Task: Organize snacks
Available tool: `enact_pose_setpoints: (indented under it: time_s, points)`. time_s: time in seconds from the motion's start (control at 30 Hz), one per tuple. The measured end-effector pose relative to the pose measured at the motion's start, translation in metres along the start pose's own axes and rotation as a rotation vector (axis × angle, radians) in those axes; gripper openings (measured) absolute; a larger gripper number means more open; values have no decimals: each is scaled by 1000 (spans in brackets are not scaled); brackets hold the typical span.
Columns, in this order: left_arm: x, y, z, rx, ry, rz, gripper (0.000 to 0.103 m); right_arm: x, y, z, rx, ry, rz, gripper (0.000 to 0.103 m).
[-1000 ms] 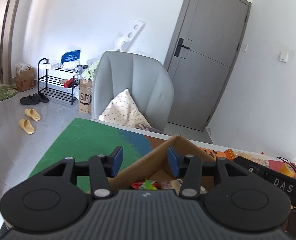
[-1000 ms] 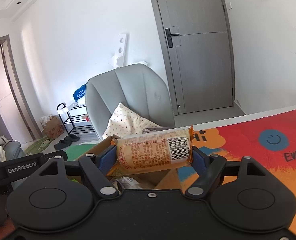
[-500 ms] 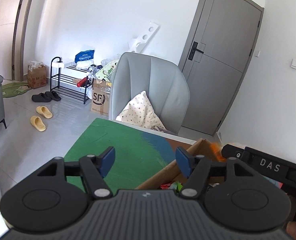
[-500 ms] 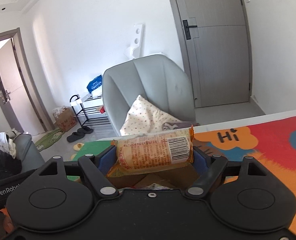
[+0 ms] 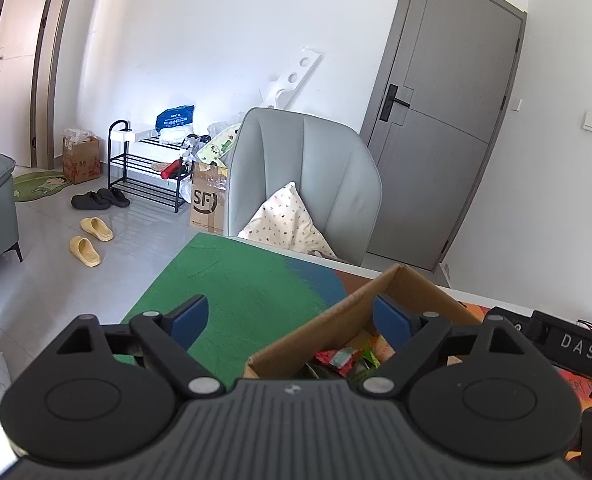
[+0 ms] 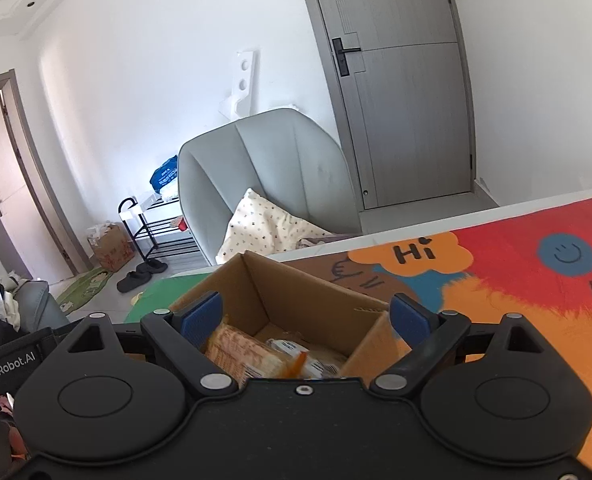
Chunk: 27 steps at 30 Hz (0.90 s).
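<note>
Right wrist view: right gripper (image 6: 307, 318) hanging over the open cardboard box (image 6: 319, 300), jaws wide and opening further, nothing pressed between the pads. The orange snack pack (image 6: 244, 354), which half a second ago was sitting clamped crosswise between these pads, is now lying inside the box at its near left, beside a small white-and-yellow packet (image 6: 286, 346); the release into the box is reading as done for this item. Left wrist view: left gripper (image 5: 292, 318) also spreading, jaws far wider than a second ago and gripping nothing; its right pad is sitting inside the box, its left pad outside over the green part of the mat (image 5: 232, 280), with the box's near wall passing between them untouched. Red and green wrappers (image 5: 347, 358) are showing in the box bottom. Part of the right gripper's housing, lettered DAS, is showing at the right edge of this view. Judgement: both grippers are now being freed for the next pick; whether loose snacks are remaining on the table cannot be told, since neither view is showing any outside the box.
</note>
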State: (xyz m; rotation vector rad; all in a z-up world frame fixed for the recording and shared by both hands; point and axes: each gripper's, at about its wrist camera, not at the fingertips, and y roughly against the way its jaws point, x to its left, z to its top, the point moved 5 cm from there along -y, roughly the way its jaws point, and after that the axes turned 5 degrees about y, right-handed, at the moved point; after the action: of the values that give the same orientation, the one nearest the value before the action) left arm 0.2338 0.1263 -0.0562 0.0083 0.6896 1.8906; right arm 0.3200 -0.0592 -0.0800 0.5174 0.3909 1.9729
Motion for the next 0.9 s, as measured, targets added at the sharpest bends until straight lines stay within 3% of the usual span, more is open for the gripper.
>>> enact_pose_setpoints:
  time_s: [0.6, 0.9]
  points:
    - [-28, 35, -28, 14, -80, -37, 96, -33, 55, -23, -19, -31, -74, 103]
    - [-45, 59, -41, 28, -140, -74, 101, -50, 89, -36, -29, -43, -107, 103]
